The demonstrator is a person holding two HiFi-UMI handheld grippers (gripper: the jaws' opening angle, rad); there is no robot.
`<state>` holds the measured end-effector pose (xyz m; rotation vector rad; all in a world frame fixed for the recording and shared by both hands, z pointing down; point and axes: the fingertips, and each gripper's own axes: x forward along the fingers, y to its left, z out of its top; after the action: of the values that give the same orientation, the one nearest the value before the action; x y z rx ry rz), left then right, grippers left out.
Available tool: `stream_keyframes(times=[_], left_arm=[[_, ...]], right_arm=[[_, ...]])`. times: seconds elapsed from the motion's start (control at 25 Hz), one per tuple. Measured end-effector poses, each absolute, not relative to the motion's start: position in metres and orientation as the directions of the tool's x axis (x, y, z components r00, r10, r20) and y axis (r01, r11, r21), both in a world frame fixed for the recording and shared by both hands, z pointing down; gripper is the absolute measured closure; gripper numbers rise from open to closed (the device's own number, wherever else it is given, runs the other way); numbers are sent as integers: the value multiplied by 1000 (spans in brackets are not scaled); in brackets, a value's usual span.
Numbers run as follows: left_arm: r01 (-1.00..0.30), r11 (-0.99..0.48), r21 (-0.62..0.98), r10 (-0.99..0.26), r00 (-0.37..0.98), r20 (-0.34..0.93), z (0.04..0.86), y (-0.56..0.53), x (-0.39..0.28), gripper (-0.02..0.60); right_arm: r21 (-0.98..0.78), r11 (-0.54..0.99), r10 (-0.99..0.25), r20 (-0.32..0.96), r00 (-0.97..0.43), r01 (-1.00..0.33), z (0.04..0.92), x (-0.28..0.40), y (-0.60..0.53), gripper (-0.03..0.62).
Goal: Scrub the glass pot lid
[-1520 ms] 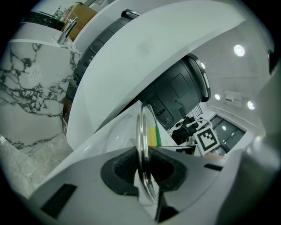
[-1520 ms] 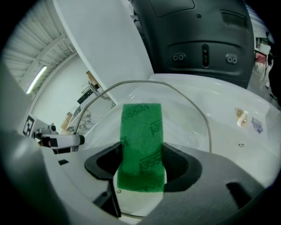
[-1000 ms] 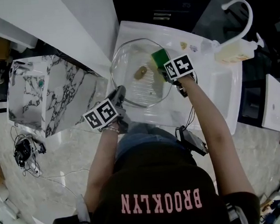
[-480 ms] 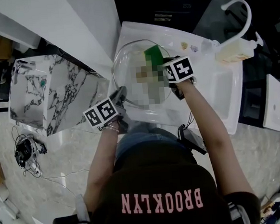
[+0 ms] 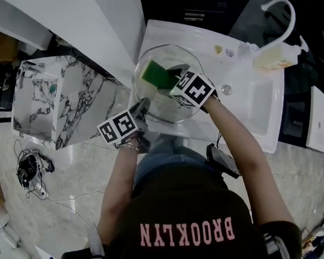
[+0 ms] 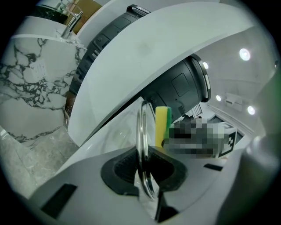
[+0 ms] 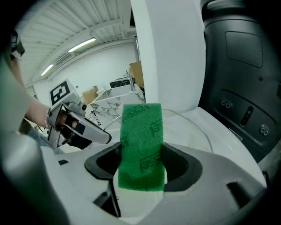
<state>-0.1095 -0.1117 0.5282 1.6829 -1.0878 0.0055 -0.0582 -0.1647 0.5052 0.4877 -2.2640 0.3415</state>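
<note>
Sponge (image 5: 155,73) with right gripper (image 5: 168,78) farther left across glass lid (image 5: 166,108)

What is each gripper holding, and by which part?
Left gripper clamps the glass lid by its metal rim; right gripper pinches the green sponge by one end.

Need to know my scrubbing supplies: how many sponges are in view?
1: the green-and-yellow sponge, clamped in the right gripper, over the glass lid that the left gripper holds. Others may be hidden.

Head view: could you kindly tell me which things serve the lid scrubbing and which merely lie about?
In use: glass lid, green sponge, left tongs, right tongs, sink.
Lying about: pump bottle, marble box, floor cables.
</note>
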Motion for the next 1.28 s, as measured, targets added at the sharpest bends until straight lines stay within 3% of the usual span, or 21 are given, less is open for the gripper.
stream_keyframes(times=[0.4, 1.28], left_arm=[[-670, 0, 743, -622, 581, 524, 530, -108, -111, 537], [-682, -9, 731, -632, 571, 525, 527, -109, -111, 536]], right_arm=[[16, 967, -157, 820, -550, -253, 518, -82, -156, 316], [-196, 802, -182, 819, -544, -564, 532, -73, -193, 316]])
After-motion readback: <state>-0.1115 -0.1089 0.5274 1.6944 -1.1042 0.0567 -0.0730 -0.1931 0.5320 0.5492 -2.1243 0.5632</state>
